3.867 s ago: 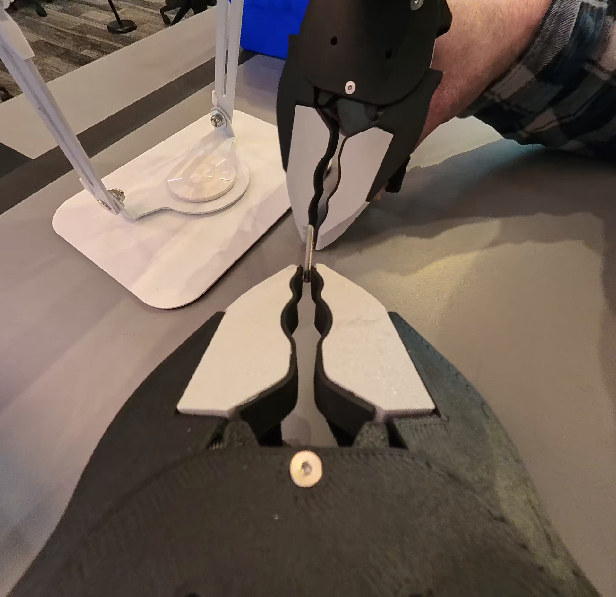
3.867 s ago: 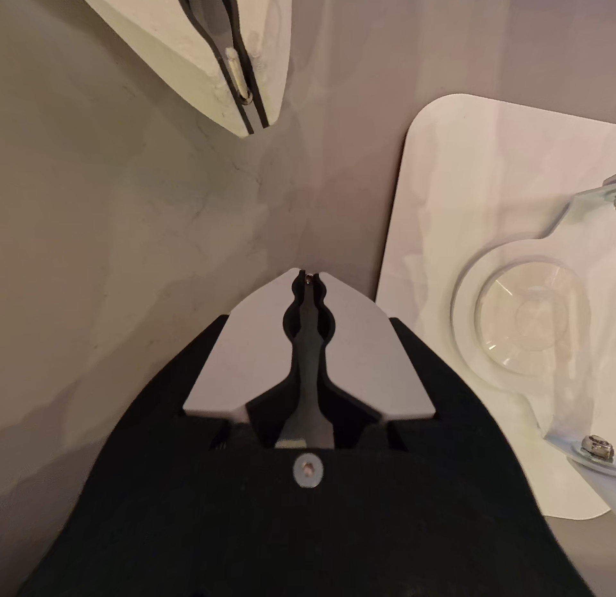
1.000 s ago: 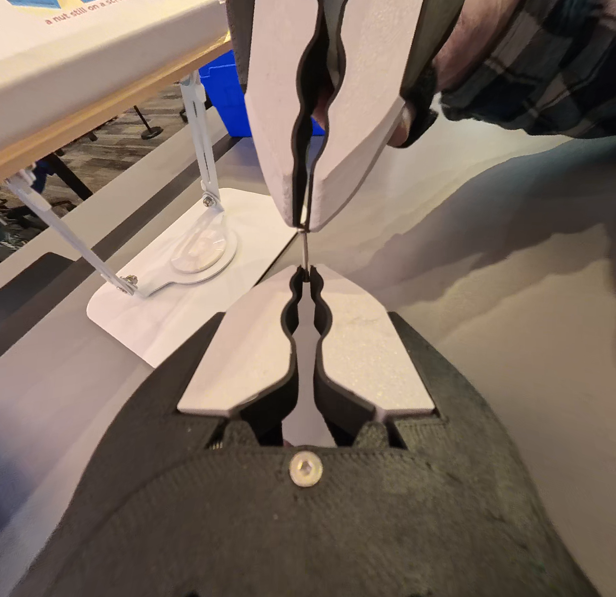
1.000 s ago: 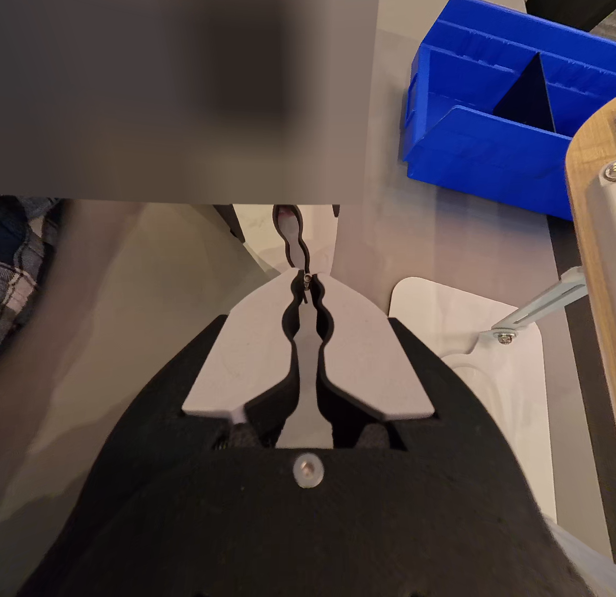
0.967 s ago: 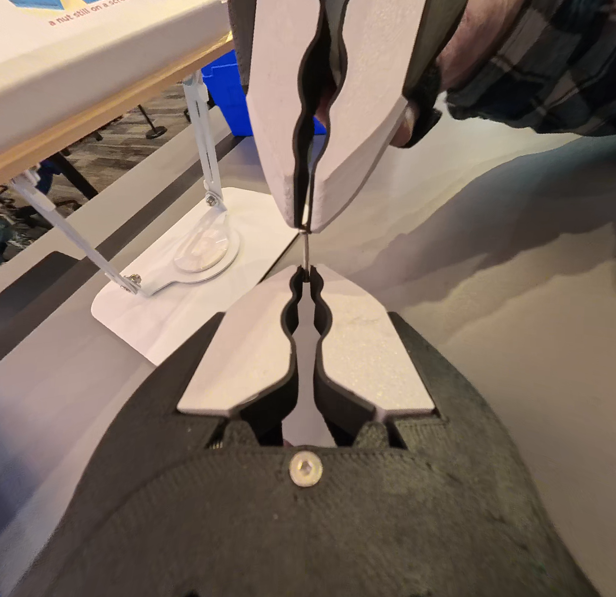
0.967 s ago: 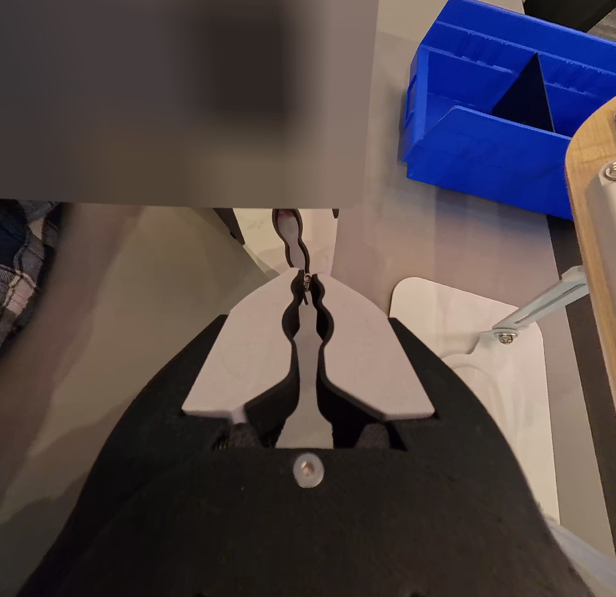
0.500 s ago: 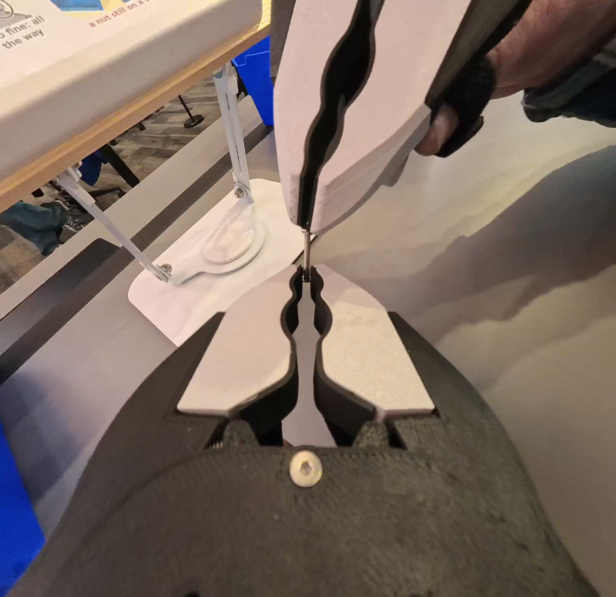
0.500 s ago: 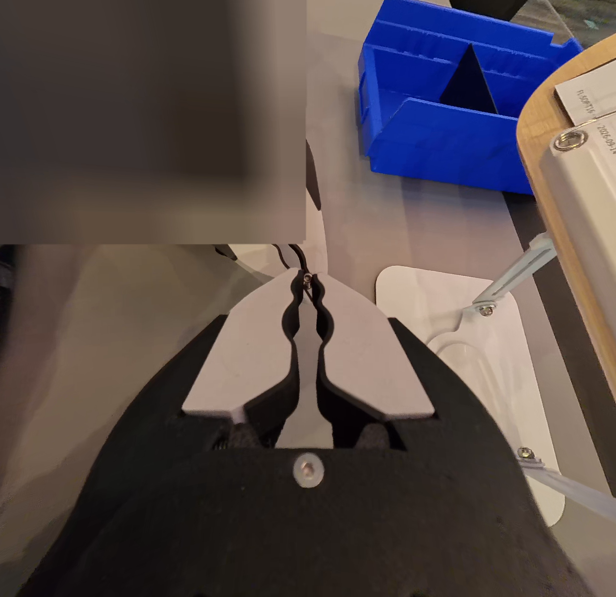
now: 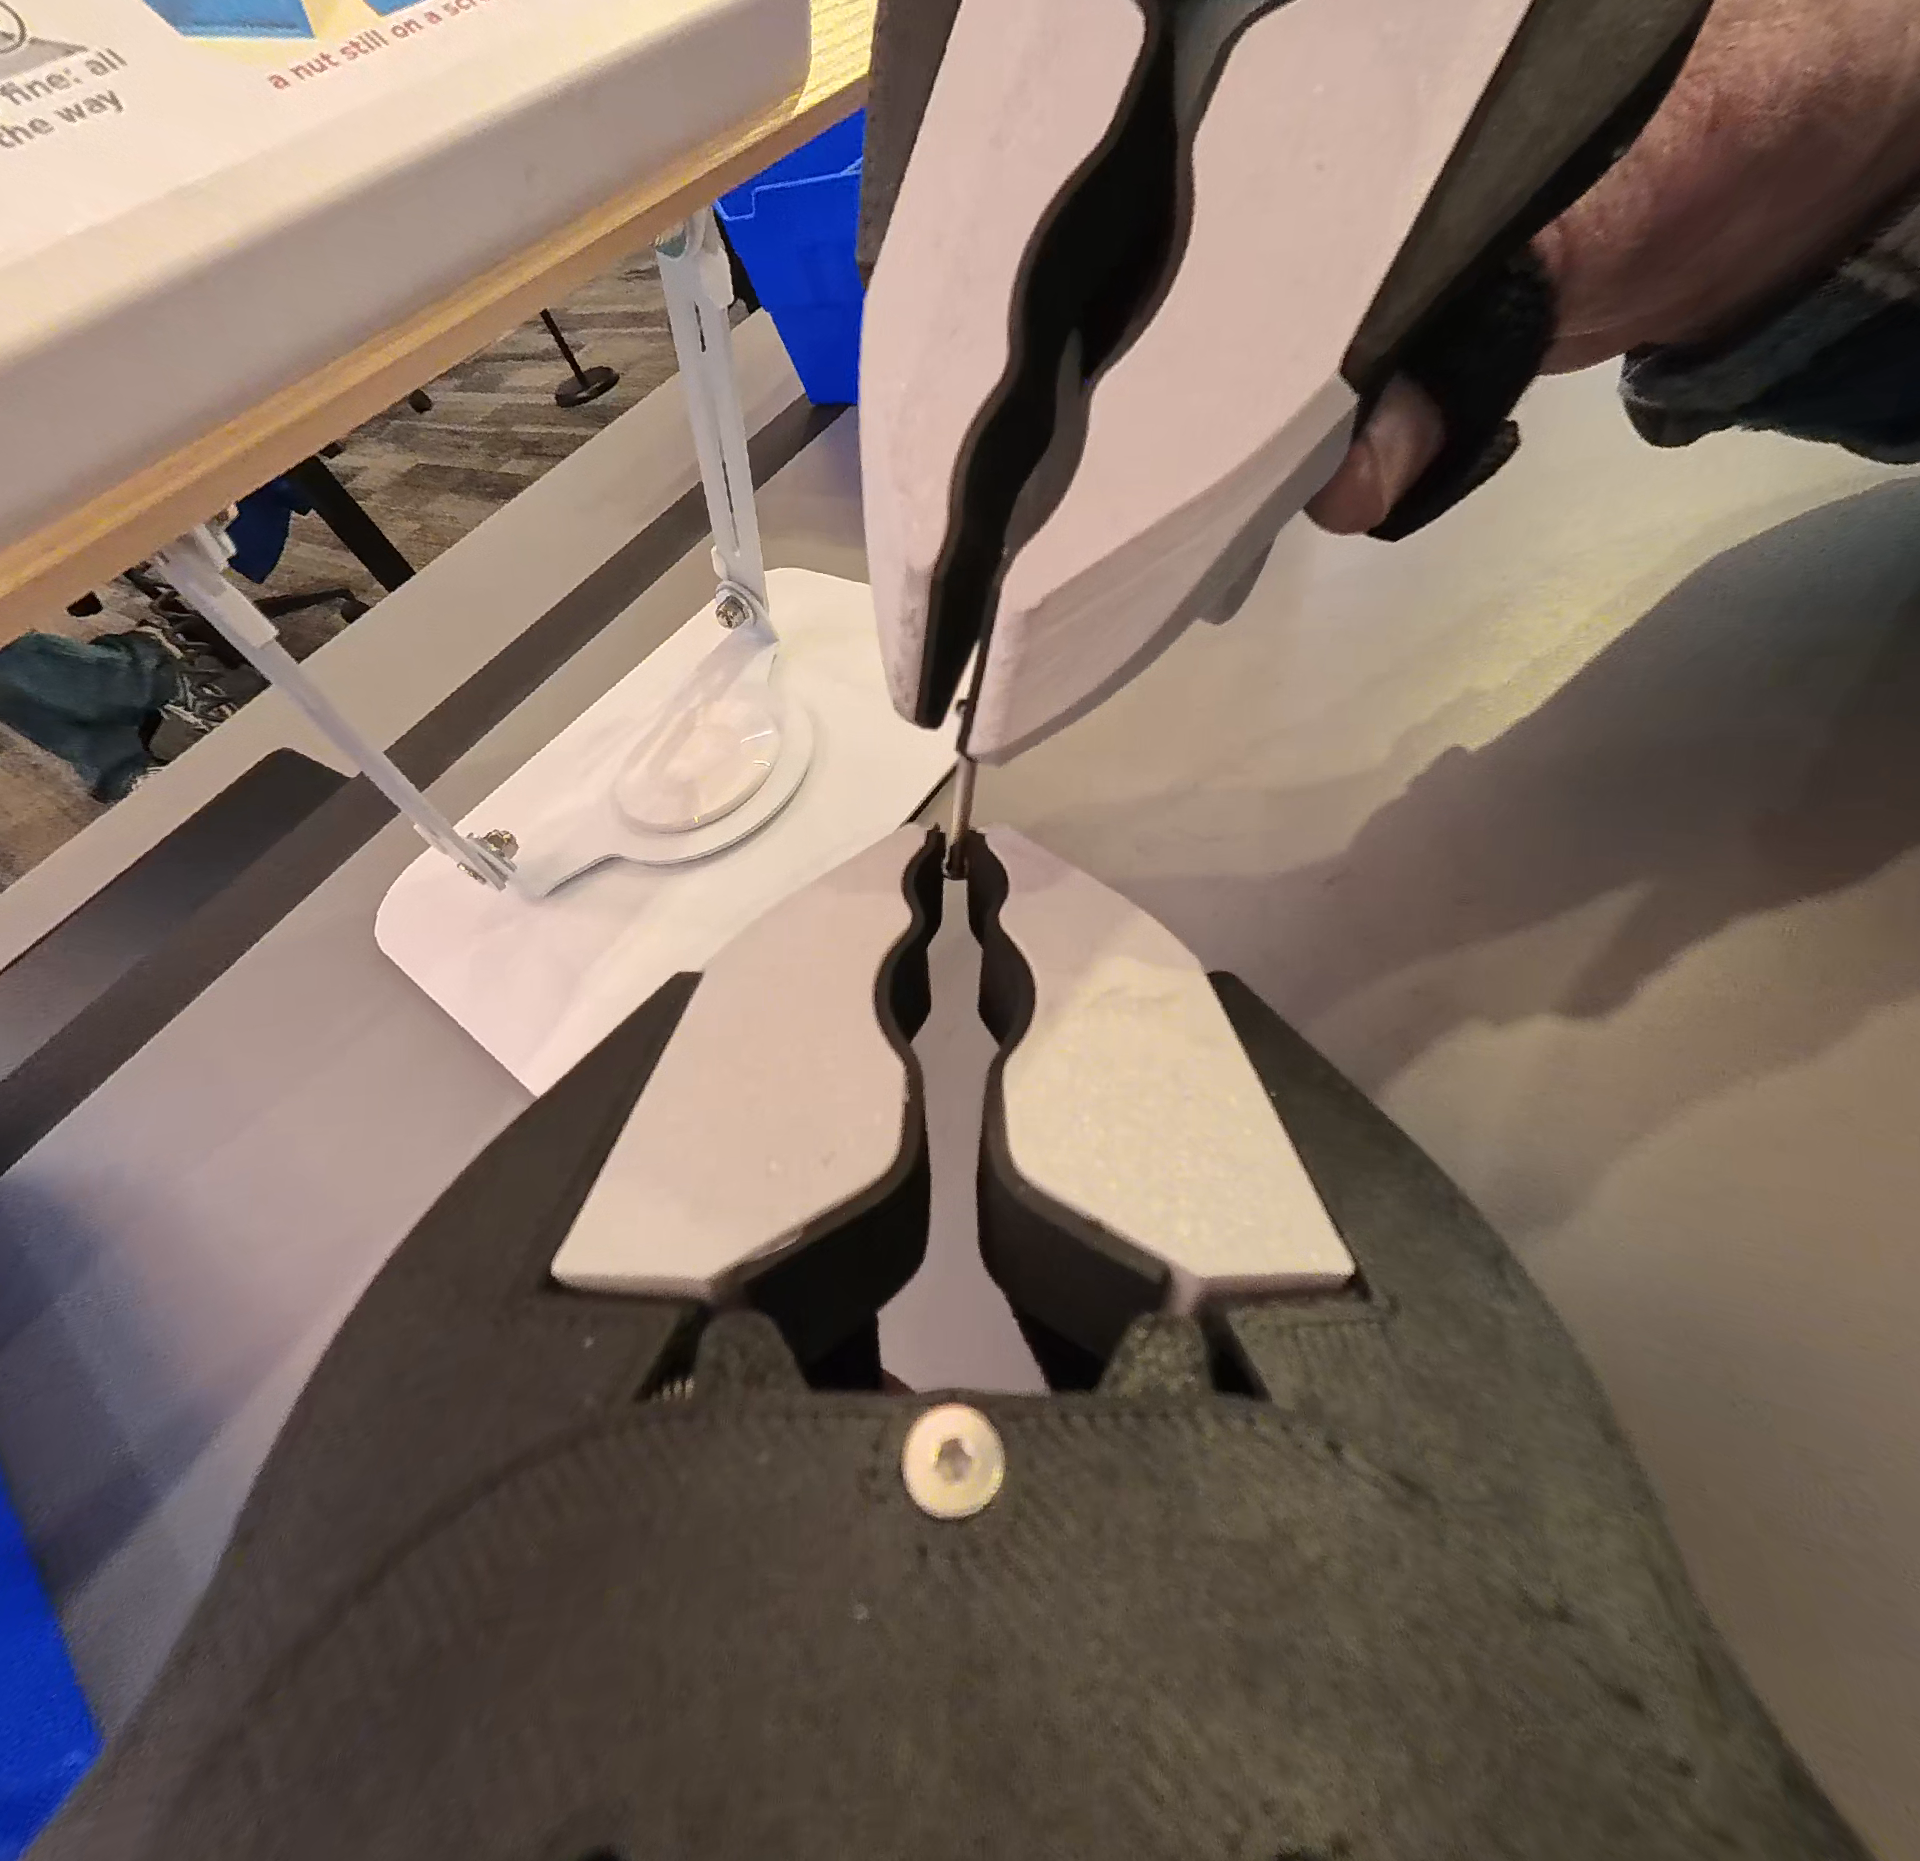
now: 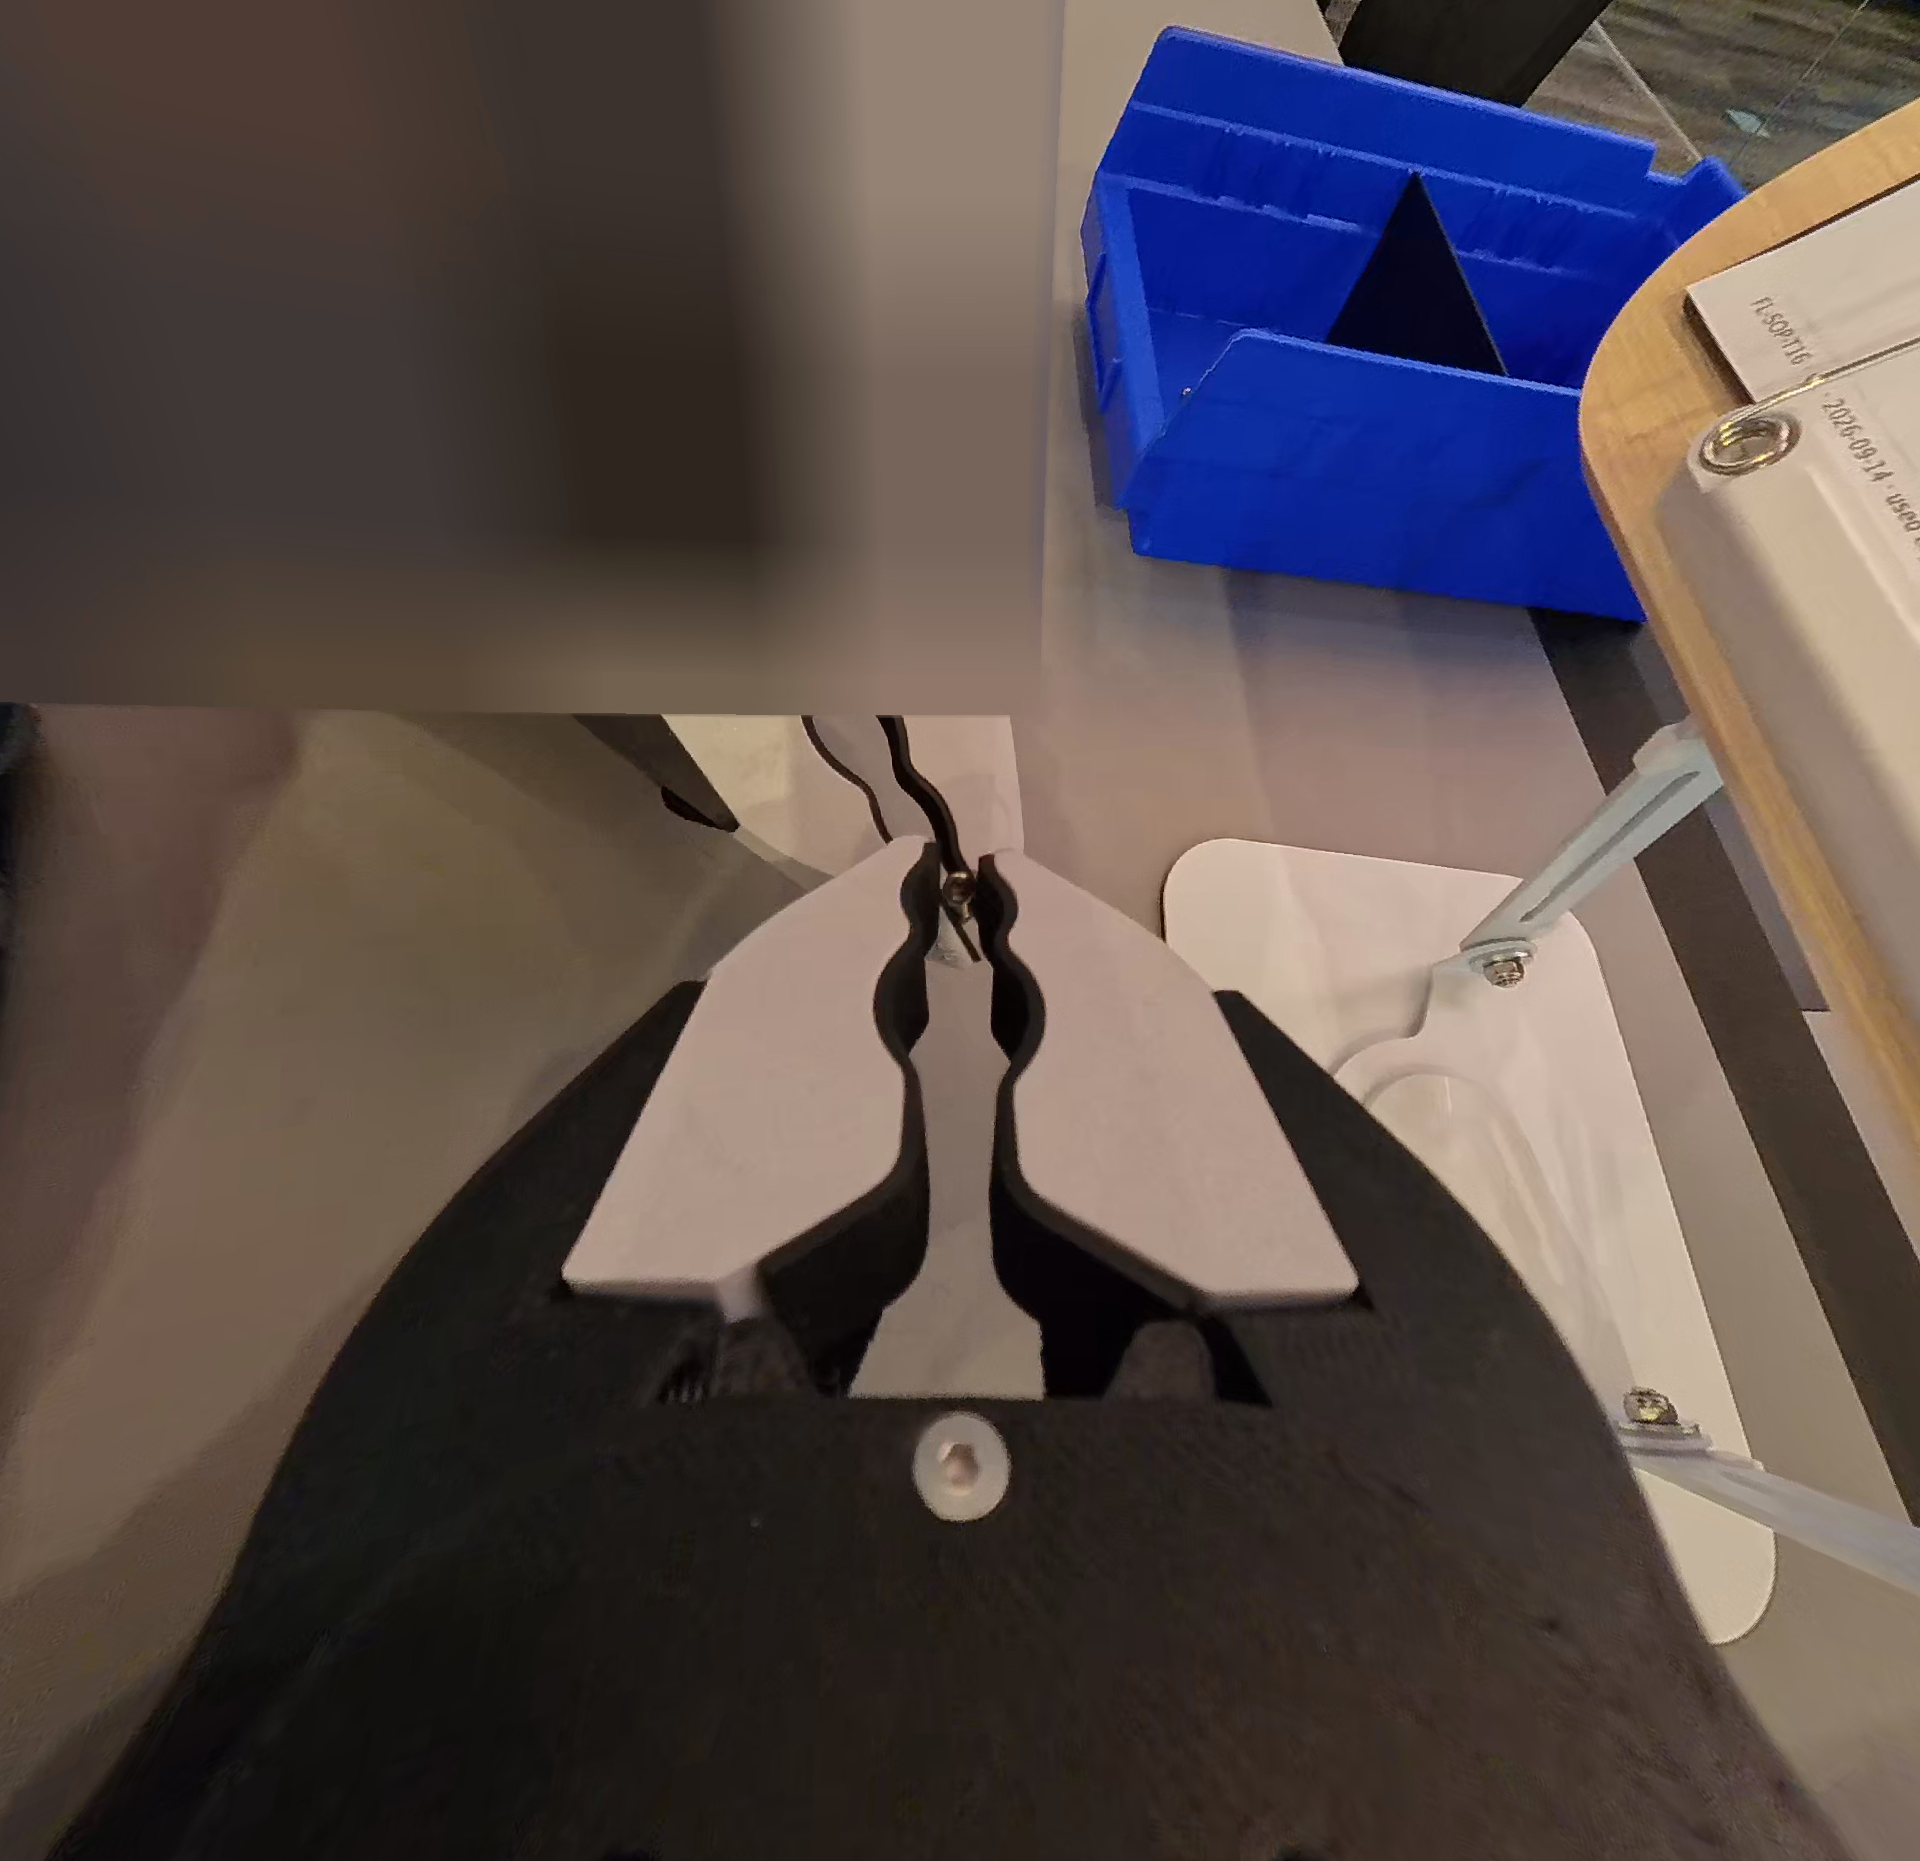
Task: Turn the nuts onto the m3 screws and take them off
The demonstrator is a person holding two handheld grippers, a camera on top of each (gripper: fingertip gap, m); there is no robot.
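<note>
A thin metal screw (image 9: 964, 793) stands between the two grippers, above the grey table (image 9: 1558, 980). My left gripper (image 9: 954, 843) is shut on its lower end. My right gripper (image 9: 961, 718) comes down from above, held by a hand (image 9: 1766, 201), and its tips sit around the screw's upper end. In the right wrist view the screw's socket head (image 10: 957, 889) stands between the tips of my right gripper (image 10: 954, 861). A small gap shows beside the head, so those pads do not press on it. The left gripper's fingers (image 10: 987, 783) show just beyond.
A white stand base (image 9: 582, 918) with a clear disc lies close on the left and also shows in the right wrist view (image 10: 1351, 980). It carries a tilted board with a printed sheet (image 9: 312, 149). A blue bin (image 10: 1403, 440) with a black divider stands farther off. Both grippers' tips are close together, under 4 cm apart.
Both grippers have risen from the table with the screw between them and swung towards the stand. In the last half second my right jaws parted a little around the screw head. The left grip is unchanged.
</note>
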